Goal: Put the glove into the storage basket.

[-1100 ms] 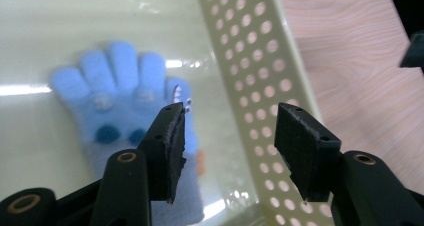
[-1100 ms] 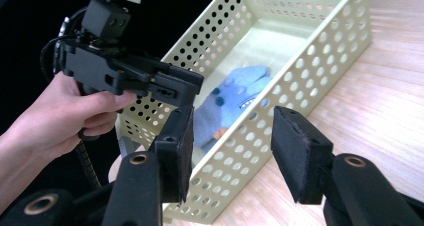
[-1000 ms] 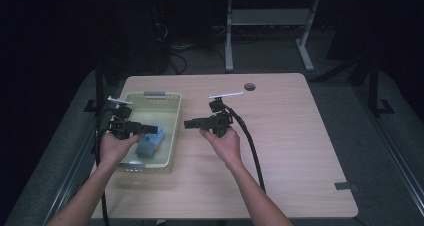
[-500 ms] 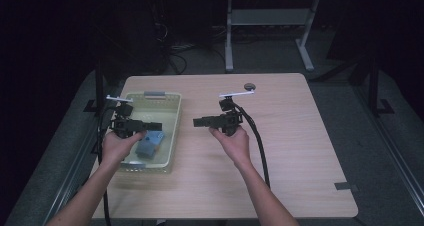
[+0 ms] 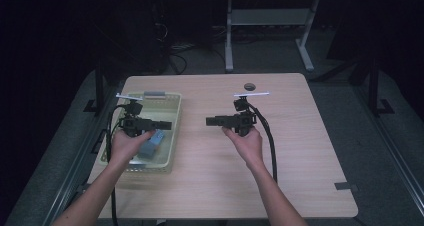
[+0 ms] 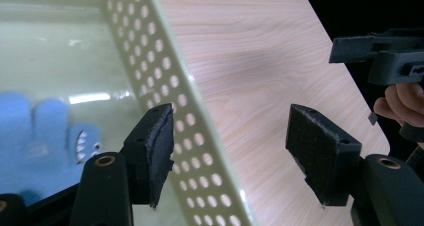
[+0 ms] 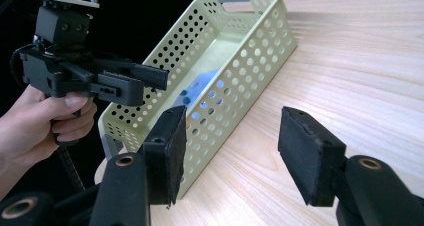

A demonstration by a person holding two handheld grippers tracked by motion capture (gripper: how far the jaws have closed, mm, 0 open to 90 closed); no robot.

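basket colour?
Pale yellow-green basket with round perforations and grey handles; clearest in the right gripper view.

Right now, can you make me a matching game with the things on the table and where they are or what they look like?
Things:
1. blue shark toy
2. basket
3. left tongs
4. right tongs

Descriptions:
A. pale green with round holes in its walls
B. lying inside the basket
C. open and empty, held over the bare wooden table, pointing toward the basket
D. open and empty, held above the basket's inner wall

Pairs: 1-B, 2-A, 3-D, 4-C
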